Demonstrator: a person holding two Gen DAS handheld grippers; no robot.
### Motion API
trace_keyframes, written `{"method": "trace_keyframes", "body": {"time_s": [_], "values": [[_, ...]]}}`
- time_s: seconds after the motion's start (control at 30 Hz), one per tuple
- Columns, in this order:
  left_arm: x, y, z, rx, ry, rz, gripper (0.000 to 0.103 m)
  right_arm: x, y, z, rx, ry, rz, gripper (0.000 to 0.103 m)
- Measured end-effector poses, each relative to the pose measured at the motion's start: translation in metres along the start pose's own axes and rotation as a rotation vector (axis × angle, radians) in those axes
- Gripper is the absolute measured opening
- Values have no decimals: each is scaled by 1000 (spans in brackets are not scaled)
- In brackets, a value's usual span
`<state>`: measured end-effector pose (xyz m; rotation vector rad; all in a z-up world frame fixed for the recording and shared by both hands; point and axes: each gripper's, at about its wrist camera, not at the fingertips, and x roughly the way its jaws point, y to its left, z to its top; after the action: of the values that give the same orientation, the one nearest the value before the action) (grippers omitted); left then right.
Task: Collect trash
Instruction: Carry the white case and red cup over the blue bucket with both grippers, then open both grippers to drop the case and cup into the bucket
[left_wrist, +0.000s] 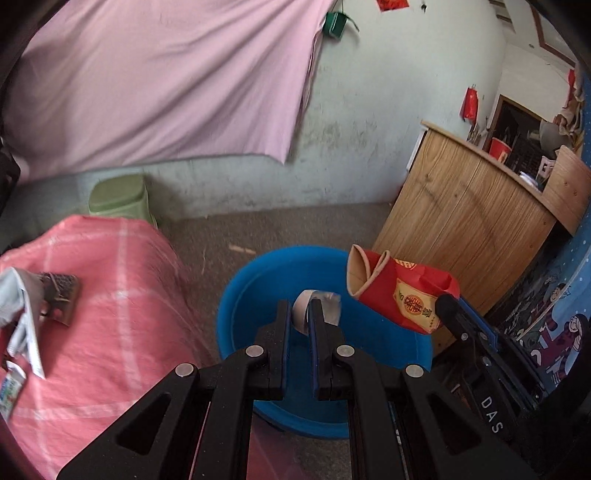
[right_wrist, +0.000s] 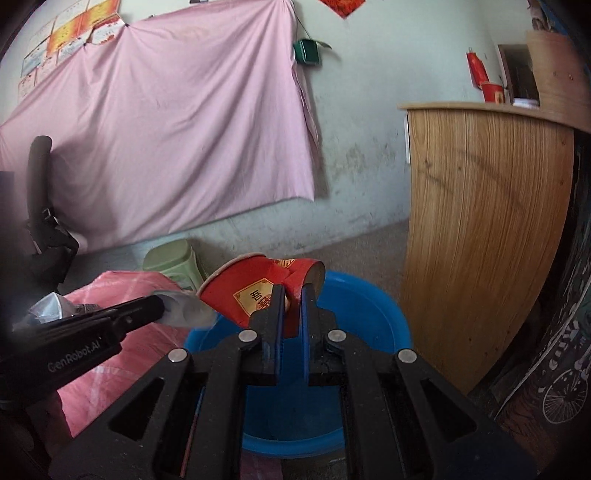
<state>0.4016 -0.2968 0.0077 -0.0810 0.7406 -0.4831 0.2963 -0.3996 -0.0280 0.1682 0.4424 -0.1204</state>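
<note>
Trash hangs over the blue basin (left_wrist: 236, 306): left fingers (left_wrist: 282, 325) clamp grey wrapper (left_wrist: 328, 308), right fingers (right_wrist: 312, 306) crushed red cup (right_wrist: 240, 291).

"GenRobot.AI" printed on left gripper (right_wrist: 157, 308) body. "DAS" on right gripper (left_wrist: 448, 310) housing, probably cut off. Crushed red paper cup (right_wrist: 255, 291) label: Chinese characters, unreadable.

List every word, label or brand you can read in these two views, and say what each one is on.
"GenRobot.AI": on the side of the left hand-held gripper, seen from the right wrist view.
"DAS": on the body of the right hand-held gripper, seen from the left wrist view; the rest is cut off.
Yellow label on the crushed red paper cup: Chinese characters, too blurred to read.
Wall posters: too small.
</note>
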Motion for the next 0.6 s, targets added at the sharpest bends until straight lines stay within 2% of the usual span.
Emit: {"method": "trace_keyframes", "body": {"time_s": [0.2,0.3,0.47,0.53,0.6], "values": [[27,5,1,-41,90,-20,8,30,-10,-6,25,90,-9,31],[27,7,1,-39,95,-11,12,32,-17,-5,44,100,-6,33],[-6,16,-5,-18,-6,1,27,21,-20,3,53,44,15,42],[-23,21,-7,-11,-60,24,31,16,-16,8,44,11,30,50],[-41,28,-10,-10,-106,49,36,5,-7,13,24,-29,55,54]]}}
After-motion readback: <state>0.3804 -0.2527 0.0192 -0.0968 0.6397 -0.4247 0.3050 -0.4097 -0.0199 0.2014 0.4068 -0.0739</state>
